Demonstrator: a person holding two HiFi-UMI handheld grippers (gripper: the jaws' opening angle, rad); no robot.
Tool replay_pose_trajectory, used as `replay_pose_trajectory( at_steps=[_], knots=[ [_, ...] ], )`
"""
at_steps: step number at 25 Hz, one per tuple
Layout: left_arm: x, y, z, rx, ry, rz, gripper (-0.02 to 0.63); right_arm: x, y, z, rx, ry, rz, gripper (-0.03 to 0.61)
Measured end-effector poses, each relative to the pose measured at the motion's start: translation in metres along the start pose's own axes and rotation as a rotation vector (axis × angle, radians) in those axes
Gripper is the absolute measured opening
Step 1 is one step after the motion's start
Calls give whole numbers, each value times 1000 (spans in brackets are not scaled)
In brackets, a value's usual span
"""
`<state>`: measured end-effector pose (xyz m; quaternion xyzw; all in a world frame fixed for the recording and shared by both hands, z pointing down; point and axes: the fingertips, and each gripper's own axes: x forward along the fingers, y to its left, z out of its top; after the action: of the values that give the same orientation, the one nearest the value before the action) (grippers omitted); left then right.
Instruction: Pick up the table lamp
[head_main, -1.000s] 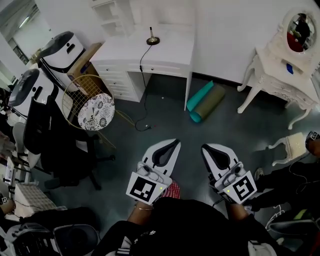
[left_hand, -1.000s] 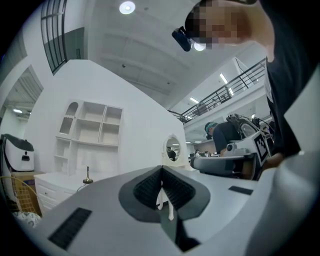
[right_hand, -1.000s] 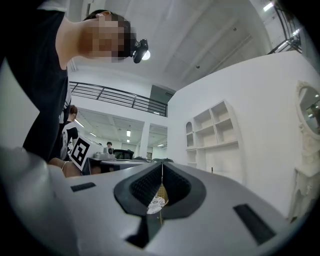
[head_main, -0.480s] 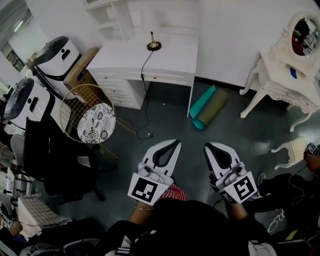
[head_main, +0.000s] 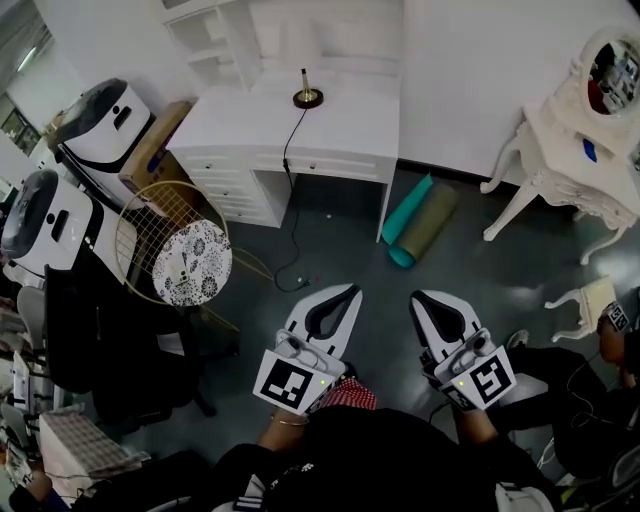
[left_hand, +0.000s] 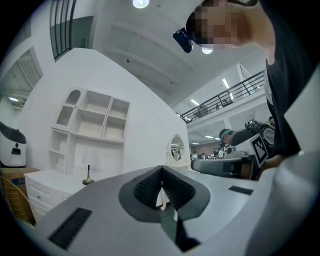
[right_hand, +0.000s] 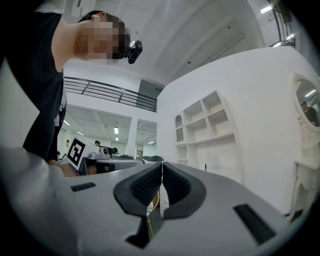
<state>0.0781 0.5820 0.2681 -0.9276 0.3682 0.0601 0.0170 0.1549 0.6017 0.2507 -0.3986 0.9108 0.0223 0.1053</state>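
We hold white left gripper (head_main: 338, 300), white right gripper (head_main: 432, 305) pressed together, empty, well apart from slim brass-footed table lamp (head_main: 306, 93). Risks: trailing black cord (head_main: 291, 180) may snag lift; thin stem (head_main: 303, 78) may tip.

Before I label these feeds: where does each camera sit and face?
Head view: on the person's head, steeply down at the white desk and brass-based stick table lamp; left gripper, right gripper, dark torso show.
Left gripper view: on that gripper, along its shut jaws toward the white shelf unit; right gripper shows.
Right gripper view: likewise; left gripper shows.
Both share the shelf unit.
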Motion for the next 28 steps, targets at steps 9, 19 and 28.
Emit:
replay_pose_trajectory(
  at_steps=[9, 19, 28],
  knots=[
    [-6, 31, -5, 10, -6, -7, 12, 34, 8, -8, -9, 8, -1, 15],
    [-7, 59, -6, 14, -31, -10, 12, 50, -1, -24, -47, 48, -45, 15],
    [-6, 83, -8, 6, -15, -8, 12, 73, -5, -26, -23, 38, -42, 15]
  ],
)
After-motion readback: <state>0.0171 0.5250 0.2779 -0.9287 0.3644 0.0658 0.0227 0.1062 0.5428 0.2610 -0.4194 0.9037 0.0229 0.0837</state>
